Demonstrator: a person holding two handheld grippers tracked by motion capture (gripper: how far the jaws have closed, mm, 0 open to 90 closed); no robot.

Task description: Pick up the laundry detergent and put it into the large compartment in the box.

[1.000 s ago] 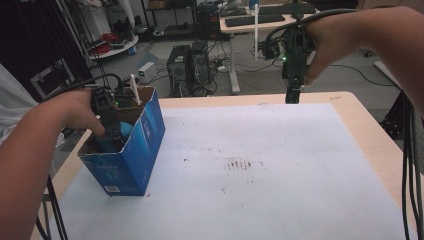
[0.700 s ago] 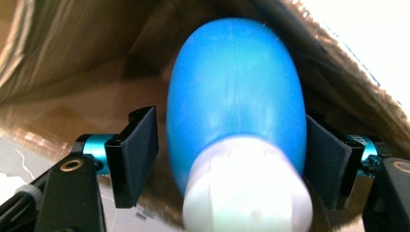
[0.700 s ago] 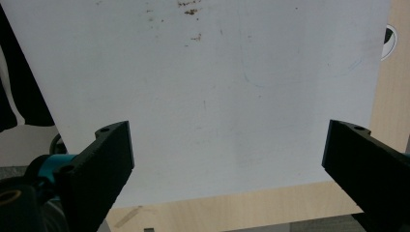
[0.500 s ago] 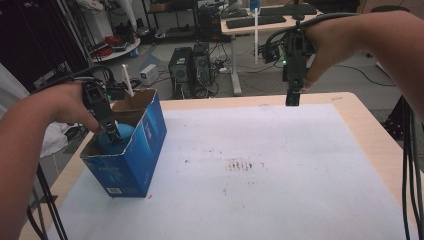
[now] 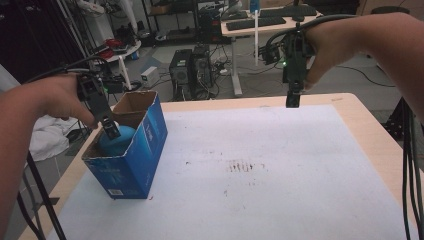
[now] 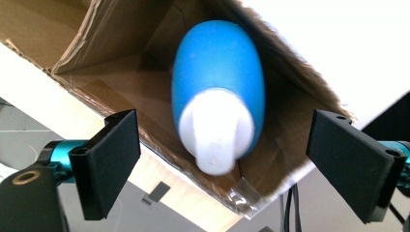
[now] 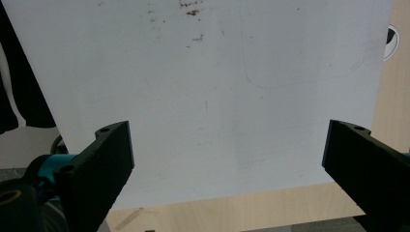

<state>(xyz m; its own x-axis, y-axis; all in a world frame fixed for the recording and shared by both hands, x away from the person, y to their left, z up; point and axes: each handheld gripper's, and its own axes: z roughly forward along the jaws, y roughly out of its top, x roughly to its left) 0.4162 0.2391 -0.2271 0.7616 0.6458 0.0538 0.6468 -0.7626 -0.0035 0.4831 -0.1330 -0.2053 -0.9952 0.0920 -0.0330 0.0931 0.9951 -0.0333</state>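
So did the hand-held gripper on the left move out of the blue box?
Yes. The left hand-held gripper has lifted up and back toward the person, from deep inside the blue box to its rim, leaving the blue bottle inside, jaws open.

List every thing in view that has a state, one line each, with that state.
Blue box: open at the top, standing at the table's left edge.
Blue bottle: inside the box, white cap toward the left claw, not gripped.
Left claw: open, above the box opening, holding nothing.
Right claw: open, empty, held above the white sheet.
White sheet: flat on the table, stained near the middle.
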